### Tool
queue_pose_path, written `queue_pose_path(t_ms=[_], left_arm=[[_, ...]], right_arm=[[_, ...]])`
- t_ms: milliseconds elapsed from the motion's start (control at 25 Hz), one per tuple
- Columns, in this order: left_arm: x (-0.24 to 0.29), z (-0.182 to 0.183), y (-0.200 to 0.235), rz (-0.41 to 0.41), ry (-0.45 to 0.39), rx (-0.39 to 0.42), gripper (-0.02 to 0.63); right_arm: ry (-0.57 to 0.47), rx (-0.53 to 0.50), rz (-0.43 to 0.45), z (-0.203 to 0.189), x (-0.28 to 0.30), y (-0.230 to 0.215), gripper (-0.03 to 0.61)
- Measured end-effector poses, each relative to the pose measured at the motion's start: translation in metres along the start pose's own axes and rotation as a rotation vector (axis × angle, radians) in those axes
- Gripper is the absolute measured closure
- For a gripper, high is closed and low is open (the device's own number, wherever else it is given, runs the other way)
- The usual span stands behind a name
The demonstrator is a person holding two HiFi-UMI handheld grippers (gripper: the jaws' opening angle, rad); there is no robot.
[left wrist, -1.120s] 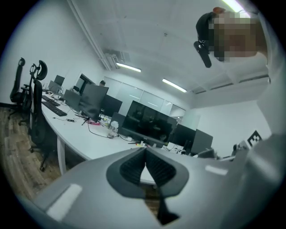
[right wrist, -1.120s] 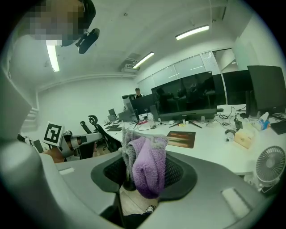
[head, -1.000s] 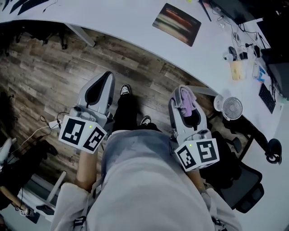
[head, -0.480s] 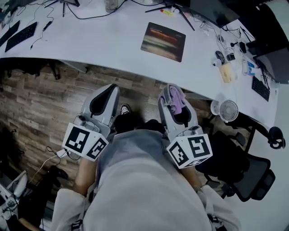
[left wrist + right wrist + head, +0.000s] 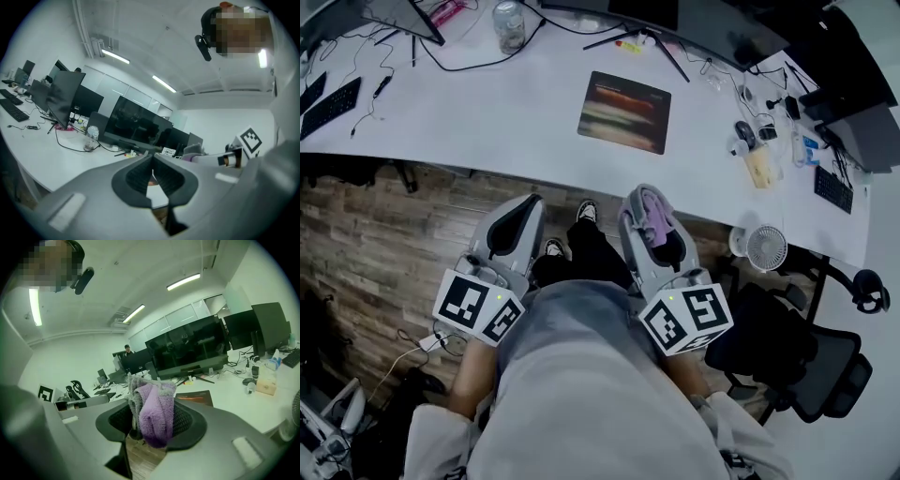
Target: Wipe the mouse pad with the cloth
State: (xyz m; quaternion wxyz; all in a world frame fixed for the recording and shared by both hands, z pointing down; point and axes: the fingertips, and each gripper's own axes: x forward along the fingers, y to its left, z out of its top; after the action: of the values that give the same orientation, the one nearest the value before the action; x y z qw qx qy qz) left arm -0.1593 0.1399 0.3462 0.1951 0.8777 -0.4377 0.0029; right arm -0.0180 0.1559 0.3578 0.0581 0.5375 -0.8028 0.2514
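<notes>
Purple cloth is sitting bunched between the fingers of the right gripper, which are clamping it. Its loose folds are spilling out past the fingertips. At 9 o'clock of that tool, the left gripper is carrying nothing. Its fingers are resting together at the tips, with only a sliver of background showing through below them in the left gripper view. Both tools are hanging over the wooden floor, short of the near edge of the white counter.

A dark mouse pad with blurred coloured bands is lying flat on the counter at 12 o'clock of the right gripper and well apart from it. Bare surface is showing on all four sides of it.

Judged from this layout, the approach step is in hand and wiping is not yet under way, since the cloth is touching nothing but the fingers. The next move is calling for a reach toward 12 o'clock and a descent until the protruding folds, rather than the hard fingertips, are meeting the pad. A light pad may be prone to sliding, so the free left gripper could be pinning one corner.
</notes>
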Motion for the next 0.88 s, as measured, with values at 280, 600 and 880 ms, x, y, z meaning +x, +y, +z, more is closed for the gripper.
queue_pose_path(t_ms=[280, 600, 880], left_arm=[[0.057, 0.009, 0.007, 0.008, 0.023, 0.013, 0.614], [0.127, 0.013, 0.019, 0.035, 0.054, 0.004, 0.614], [0.174, 0.006, 0.028, 0.081, 0.080, 0.005, 0.614]], right_arm=[[0.003, 0.027, 0.041, 0.028, 0.047, -0.037, 0.411], [0.033, 0.073, 0.085, 0.050, 0.098, -0.084, 0.411], [0.064, 0.095, 0.121, 0.061, 0.130, -0.122, 0.411]])
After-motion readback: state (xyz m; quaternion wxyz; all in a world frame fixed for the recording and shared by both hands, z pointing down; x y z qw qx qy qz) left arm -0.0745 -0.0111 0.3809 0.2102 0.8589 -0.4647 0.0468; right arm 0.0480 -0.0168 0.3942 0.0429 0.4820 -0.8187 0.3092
